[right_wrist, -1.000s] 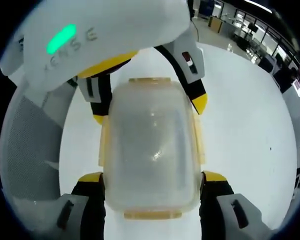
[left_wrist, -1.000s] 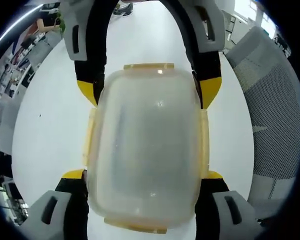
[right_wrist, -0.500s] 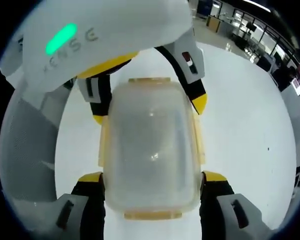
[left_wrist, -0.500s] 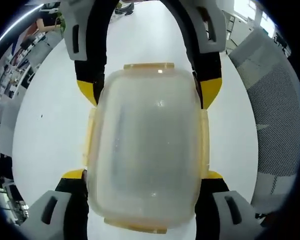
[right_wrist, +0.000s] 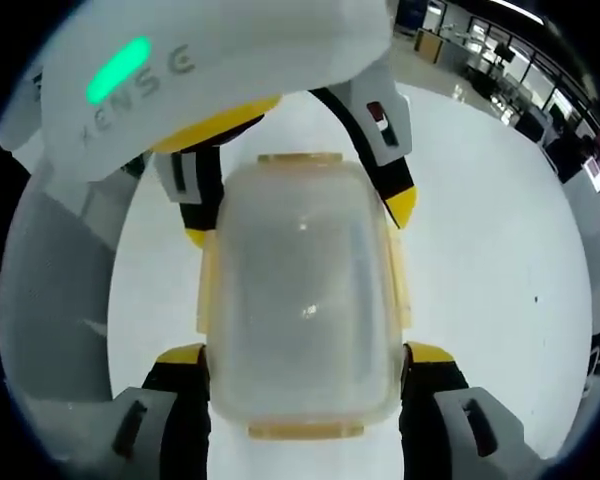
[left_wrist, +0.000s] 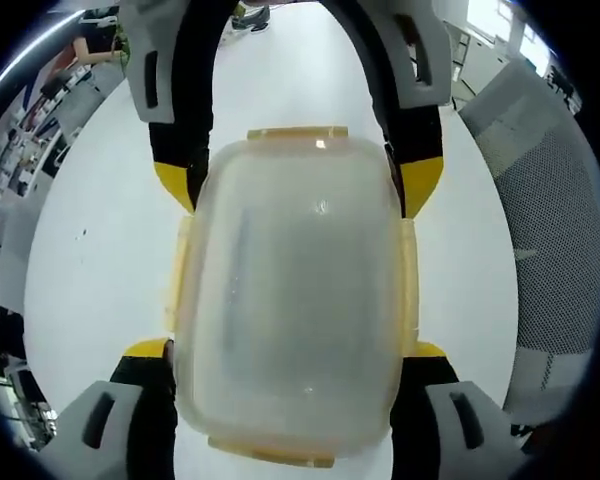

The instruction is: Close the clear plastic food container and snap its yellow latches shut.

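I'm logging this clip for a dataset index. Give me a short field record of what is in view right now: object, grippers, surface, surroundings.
object: clear plastic food container with yellow latches, lid on
left gripper: jaws on either long side of the container, near end
right gripper: jaws on either long side, opposite end
surface: white table
surroundings: grey mesh chair beside the table; office in the background
latch state: cannot tell whether snapped

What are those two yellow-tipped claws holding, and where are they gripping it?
Both hold the clear container. The left gripper and the right gripper clamp its long sides from opposite ends, by the yellow side latches.
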